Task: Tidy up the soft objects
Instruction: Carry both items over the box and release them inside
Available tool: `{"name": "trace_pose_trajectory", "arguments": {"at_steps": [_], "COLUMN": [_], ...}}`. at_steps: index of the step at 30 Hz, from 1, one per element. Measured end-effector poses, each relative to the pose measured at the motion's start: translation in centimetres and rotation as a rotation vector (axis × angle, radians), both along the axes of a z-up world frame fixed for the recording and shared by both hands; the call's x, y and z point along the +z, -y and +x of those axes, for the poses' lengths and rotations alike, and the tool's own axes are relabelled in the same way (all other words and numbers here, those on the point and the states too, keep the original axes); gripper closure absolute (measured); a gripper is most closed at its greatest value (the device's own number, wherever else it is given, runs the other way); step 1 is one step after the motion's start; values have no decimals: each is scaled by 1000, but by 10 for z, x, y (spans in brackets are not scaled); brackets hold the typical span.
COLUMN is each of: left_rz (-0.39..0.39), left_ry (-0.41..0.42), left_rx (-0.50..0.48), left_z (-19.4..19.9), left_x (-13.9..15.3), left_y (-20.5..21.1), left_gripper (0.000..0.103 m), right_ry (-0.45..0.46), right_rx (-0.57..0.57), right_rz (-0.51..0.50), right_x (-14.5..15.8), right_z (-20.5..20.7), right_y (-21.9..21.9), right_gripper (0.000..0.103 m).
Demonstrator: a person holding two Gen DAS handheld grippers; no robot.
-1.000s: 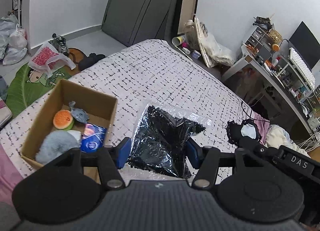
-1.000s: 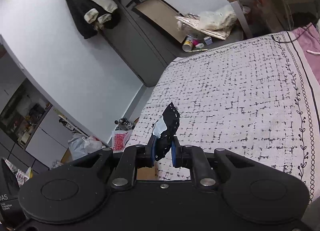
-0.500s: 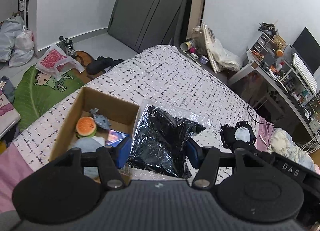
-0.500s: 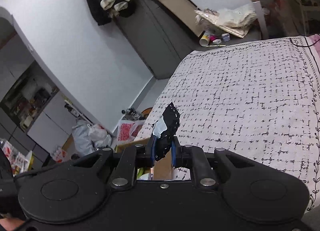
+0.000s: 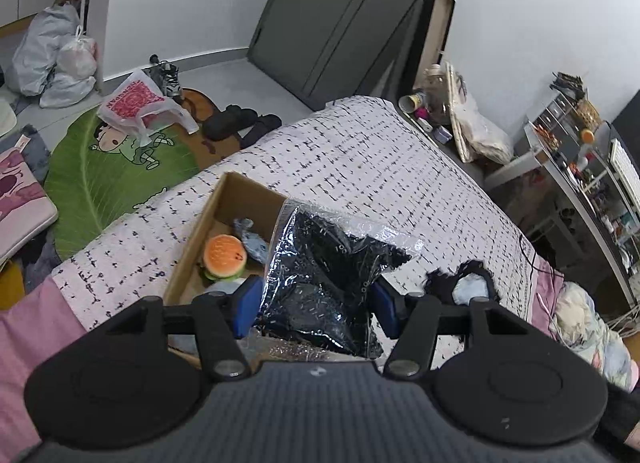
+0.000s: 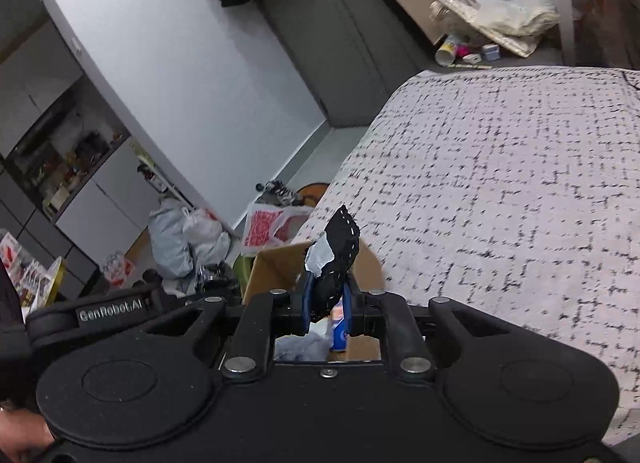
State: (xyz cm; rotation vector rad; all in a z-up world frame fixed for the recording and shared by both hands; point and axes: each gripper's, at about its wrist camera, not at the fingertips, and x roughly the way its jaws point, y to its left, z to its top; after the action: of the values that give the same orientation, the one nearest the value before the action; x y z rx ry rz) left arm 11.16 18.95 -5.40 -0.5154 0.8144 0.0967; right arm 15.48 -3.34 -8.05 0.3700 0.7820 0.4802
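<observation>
The left gripper point(image 5: 315, 305) is clamped on a clear plastic bag point(image 5: 324, 279) stuffed w/ something black – the blue pads press into both sides of it, and the bag sticks up and forward between the fingers. It hangs over the near right corner of a cardboard box point(image 5: 240, 199) that sits on the bed point(image 5: 360, 167), near the bed's left edge. Inside the box: an orange-and-green plush burger point(image 5: 223, 257), a small grey-blue soft toy point(image 5: 250, 239) just behind it, and a pale fluffy thing partly hidden by the gripper. The right gripper point(image 6: 326, 305) is pinched tight on a small black cloth piece point(image 6: 338, 259) w/ white stitching and a light grey patch; the cloth stands upright out of the closed jaws. In the right wrist view it is above the box's open top point(image 6: 280, 263), w/ a blue-and-white packet point(image 6: 338, 329) and grey fluff showing below the fingers. In the left wrist view the same black piece point(image 5: 466, 285) shows to the right of the bag, over the bedspread – the two grippers are side by side, near each other. On the floor beyond the box lie a green leaf-shaped mat point(image 5: 104, 179), a red-and-white plastic bag point(image 5: 136, 103) and dark slippers point(image 5: 240, 125). A bit of the person's hand point(image 6: 20, 437) shows bottom left in the right wrist view.
</observation>
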Motion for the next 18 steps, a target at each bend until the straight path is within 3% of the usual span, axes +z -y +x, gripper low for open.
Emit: {"name": "trace_pose_trajectory", "arguments": {"at_steps": [13, 18], "left_rz": [-48, -48], "left_ry": [-29, -60], "left_rx": [34, 33], "left_z": [11, 17], "left_x": [-22, -33], "left_y": [-36, -41], "left_gripper": [45, 45], "right_ry": [-61, -115], "right_rx": [99, 134], "right_rz": [-78, -93], "right_x": [-35, -51], "right_z": [2, 6], "right_y": [-56, -66], "right_gripper": [88, 83]}}
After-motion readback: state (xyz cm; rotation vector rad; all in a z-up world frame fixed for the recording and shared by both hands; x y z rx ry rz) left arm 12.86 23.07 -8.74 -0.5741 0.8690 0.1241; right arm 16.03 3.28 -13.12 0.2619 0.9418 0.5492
